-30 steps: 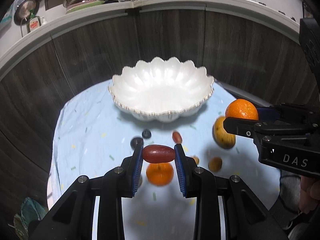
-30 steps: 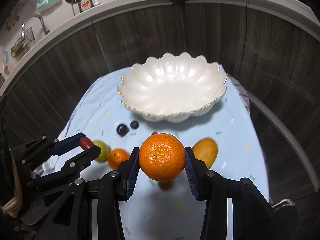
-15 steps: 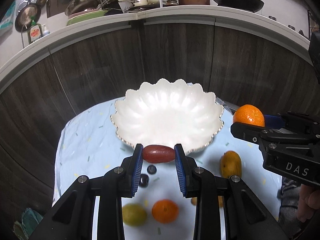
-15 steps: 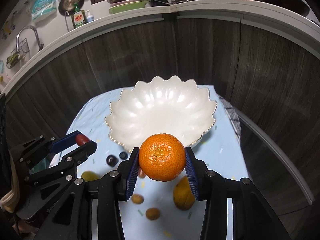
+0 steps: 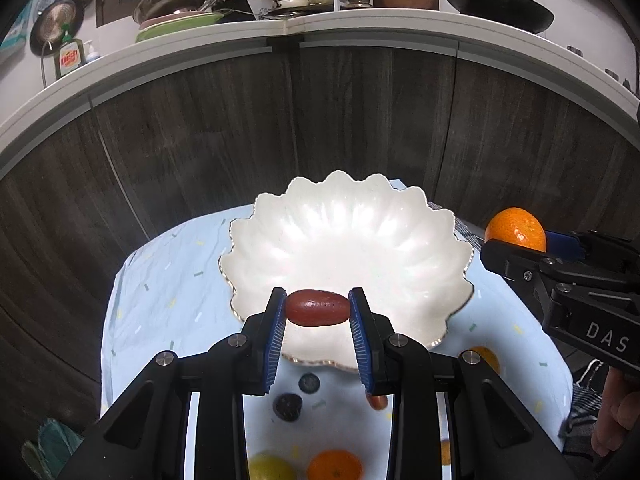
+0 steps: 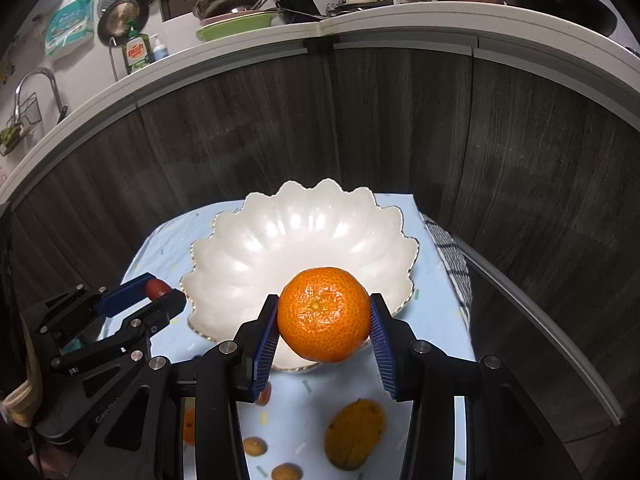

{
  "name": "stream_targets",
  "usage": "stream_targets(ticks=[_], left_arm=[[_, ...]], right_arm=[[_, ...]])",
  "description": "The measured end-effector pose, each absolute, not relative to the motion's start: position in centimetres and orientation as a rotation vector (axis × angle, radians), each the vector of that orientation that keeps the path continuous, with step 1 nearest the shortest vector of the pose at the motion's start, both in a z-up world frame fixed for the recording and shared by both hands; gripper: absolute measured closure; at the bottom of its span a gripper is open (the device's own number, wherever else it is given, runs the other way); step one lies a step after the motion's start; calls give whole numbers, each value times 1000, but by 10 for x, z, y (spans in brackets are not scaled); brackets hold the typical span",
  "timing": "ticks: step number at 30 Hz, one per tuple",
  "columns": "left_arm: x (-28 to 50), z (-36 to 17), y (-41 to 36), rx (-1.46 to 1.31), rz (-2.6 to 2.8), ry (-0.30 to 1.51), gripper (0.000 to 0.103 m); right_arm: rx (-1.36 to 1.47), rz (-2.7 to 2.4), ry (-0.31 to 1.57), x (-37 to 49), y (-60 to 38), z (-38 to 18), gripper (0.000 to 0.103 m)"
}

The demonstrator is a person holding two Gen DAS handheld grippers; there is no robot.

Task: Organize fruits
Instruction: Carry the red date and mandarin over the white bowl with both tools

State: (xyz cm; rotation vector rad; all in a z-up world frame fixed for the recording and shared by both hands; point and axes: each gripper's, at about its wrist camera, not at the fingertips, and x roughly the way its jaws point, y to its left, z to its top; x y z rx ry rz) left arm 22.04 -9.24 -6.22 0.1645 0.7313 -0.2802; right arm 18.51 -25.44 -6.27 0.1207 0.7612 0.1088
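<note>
Left hand-held gripper (image 5: 318, 312) clamped on a red date (image 5: 317, 312), right hand-held gripper (image 6: 324, 314) on a mandarin (image 6: 323, 314), centre frame near the white bowl (image 5: 280, 240); released early, either could miss it

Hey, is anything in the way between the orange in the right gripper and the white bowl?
Nothing visible. The orange, clamped in the right gripper, hangs by the near rim of the white bowl, whose inside is bare. The left gripper stays off to the side.

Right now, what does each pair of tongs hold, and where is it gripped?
Left tongs: red oblong fruit, by its two ends. Right tongs: orange, by its sides.
</note>
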Motion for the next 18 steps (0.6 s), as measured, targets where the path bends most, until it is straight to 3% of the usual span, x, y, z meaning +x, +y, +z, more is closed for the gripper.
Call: stream_targets(ticks=[18], left_arm=[[266,-94,-95,157,-263,797,71]], right_arm=[[172,103,861,230,-262,-101,59]])
